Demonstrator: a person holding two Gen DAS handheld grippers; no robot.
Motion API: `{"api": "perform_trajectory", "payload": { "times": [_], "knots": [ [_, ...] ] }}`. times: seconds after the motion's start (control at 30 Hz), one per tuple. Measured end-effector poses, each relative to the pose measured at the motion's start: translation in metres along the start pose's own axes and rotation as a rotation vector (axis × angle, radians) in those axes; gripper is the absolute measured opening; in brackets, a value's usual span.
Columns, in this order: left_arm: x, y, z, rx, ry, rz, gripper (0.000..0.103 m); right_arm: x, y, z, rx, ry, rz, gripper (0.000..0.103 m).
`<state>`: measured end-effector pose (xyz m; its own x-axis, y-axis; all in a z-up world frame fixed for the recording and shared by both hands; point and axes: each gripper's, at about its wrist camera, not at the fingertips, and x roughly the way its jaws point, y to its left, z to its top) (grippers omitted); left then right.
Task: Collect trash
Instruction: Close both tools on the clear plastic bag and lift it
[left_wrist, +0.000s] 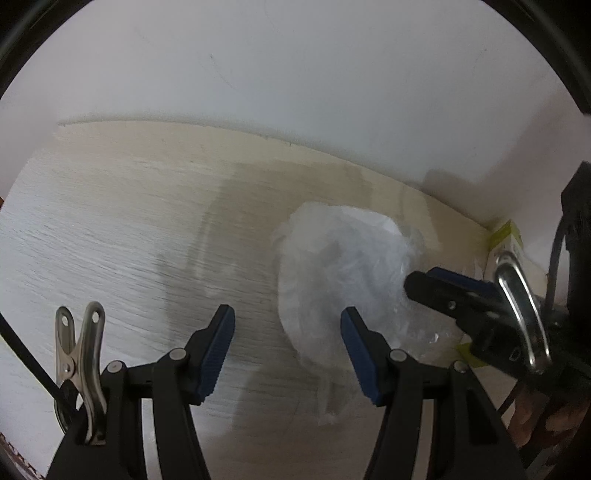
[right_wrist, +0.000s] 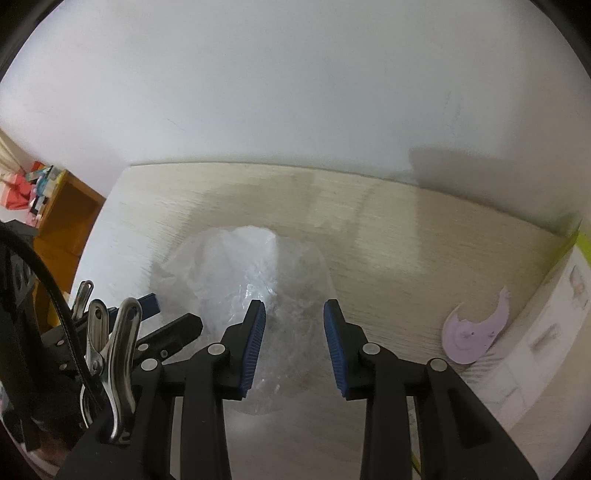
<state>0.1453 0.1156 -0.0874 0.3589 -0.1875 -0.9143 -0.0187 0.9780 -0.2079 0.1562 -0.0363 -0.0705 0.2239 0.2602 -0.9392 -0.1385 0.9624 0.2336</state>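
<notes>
Pointing steeply down at a pale wood-grain tabletop (left_wrist: 110, 229), the left gripper (left_wrist: 288, 354) hangs with its blue-padded black fingers set well apart and nothing between the pads; its right finger (left_wrist: 360, 354) shows in front of the near edge of a crumpled clear plastic bag (left_wrist: 340, 266), though whether it touches the film cannot be told. The right gripper (right_wrist: 294, 343) stands narrower but still parted, its pads straddling the thin, see-through near part of the same bag (right_wrist: 243, 273), and the film shows in the gap without either pad plainly pressing on it. In the left wrist view the right gripper's black fingertips (left_wrist: 424, 284) reach in from the right against the bag's side. The bag lies bunched on the table, its whiter, thicker bulk toward the back. Farther right, a lilac bird-shaped paper cutout (right_wrist: 472, 332) lies flat by a white printed box (right_wrist: 546, 332). Beyond the table rises a plain white wall (right_wrist: 295, 92).
</notes>
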Motion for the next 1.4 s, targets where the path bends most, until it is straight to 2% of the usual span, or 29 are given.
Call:
{"api": "perform_trajectory", "payload": {
  "times": [0.23,0.37,0.4,0.53,0.8,1.07,1.4],
  "knots": [
    [-0.006,0.008,-0.002,-0.017,-0.019,0.003,0.065,0.013,0.004,0.006,0.018,0.016,0.057,0.033],
    [-0.007,0.006,-0.004,-0.018,-0.023,0.004,0.063,0.017,-0.001,0.007,0.042,0.022,0.091,0.029],
    [-0.007,0.006,-0.007,-0.017,-0.024,-0.008,0.06,0.019,-0.001,0.007,0.05,0.026,0.102,0.028],
    [-0.003,0.004,-0.009,-0.024,-0.018,-0.077,0.032,0.025,0.005,0.005,0.067,0.043,0.148,0.021],
    [-0.021,0.015,-0.014,-0.028,-0.039,-0.085,0.015,0.023,0.024,0.001,0.035,0.042,0.202,0.015],
    [-0.042,0.024,-0.027,-0.044,-0.062,-0.08,0.012,0.017,0.052,-0.007,-0.003,0.038,0.25,0.014],
    [-0.083,0.058,-0.046,-0.049,-0.096,-0.073,0.012,0.005,0.101,-0.021,-0.03,0.022,0.276,0.014]
  ]
}}
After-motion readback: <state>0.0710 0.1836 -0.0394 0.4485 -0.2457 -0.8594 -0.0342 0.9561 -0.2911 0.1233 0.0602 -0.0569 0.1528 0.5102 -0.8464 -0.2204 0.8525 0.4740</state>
